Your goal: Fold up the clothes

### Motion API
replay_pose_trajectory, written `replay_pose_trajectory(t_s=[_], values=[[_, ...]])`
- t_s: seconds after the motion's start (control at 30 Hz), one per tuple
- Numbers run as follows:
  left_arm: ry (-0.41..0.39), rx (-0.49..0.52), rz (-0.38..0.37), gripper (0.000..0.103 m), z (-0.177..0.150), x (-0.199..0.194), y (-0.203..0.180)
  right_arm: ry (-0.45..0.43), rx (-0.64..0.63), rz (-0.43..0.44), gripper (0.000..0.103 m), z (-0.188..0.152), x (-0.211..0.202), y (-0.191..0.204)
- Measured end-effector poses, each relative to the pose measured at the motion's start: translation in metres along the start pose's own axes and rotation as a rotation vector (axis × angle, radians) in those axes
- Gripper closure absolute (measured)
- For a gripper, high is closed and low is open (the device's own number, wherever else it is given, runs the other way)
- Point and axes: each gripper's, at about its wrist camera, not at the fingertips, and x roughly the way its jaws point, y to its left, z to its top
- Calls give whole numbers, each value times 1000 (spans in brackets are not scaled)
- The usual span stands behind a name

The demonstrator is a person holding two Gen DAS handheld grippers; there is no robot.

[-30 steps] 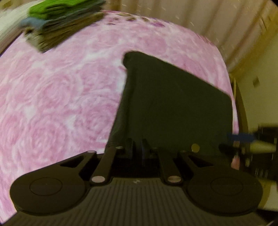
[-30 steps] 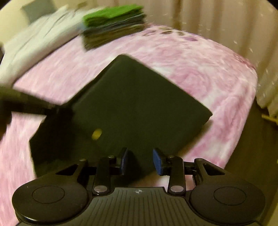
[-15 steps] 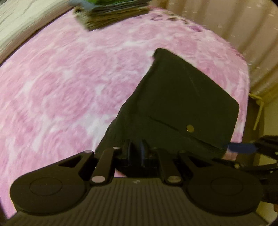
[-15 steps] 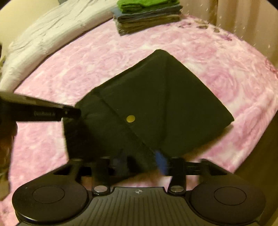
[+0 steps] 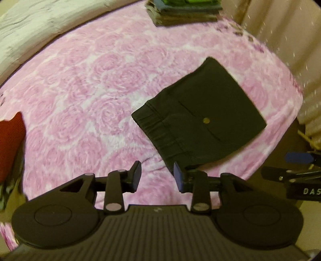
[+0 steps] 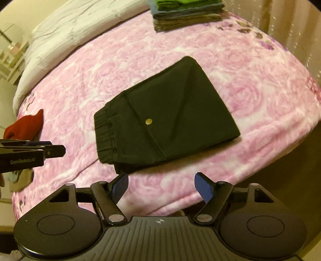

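The black garment (image 6: pixel 164 122) lay folded into a compact bundle on the pink blanket (image 6: pixel 250 84), near the bed's close edge. Its elastic waistband faced left and a brass snap (image 6: pixel 148 121) showed on the pocket flap. The left gripper (image 5: pixel 157 176) hung just short of the bundle's near corner, jaws parted and holding nothing. The right gripper (image 6: pixel 161 187) stood off the near edge, jaws spread wide, also empty. A stack of folded clothes (image 6: pixel 186 15), green on top, sat at the far end of the blanket, well apart from the bundle. A red item (image 6: pixel 26 125) lay at the left edge. A white duvet (image 6: pixel 76 30) ran along the far left.
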Motion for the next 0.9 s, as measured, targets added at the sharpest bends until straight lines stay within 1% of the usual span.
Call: replay_pose_trajectory(t_s=[0.23,0.33,0.43,0.53,0.6,0.67,0.77,0.9], values=[[-93,-56,37,61,-11,-40,-37,-55,-113,-2,27,6,-36,-11],[-110,-69,47,61,-15,-46,-50,-72,-138,-5,27,6,-44,-16],[-116,-79,54,61,-17,-52,-58,-68,-128,1,27,7,-48,-21],[-122,-85,63,60,-18,-59,-60,-69,-129,8,27,10,-54,-21],[-129,-82,69,58,-17,-64,-59,-80,-142,11,27,14,-58,-18],[-133,-76,74,57,-14,-67,-56,-91,-159,7,27,20,-61,-12],[-137,-56,72,57,-7,-70,-50,-98,-165,-2,27,28,-62,-6],[-137,-12,64,57,5,-71,-40,-78,-131,-7,27,39,-59,-3]])
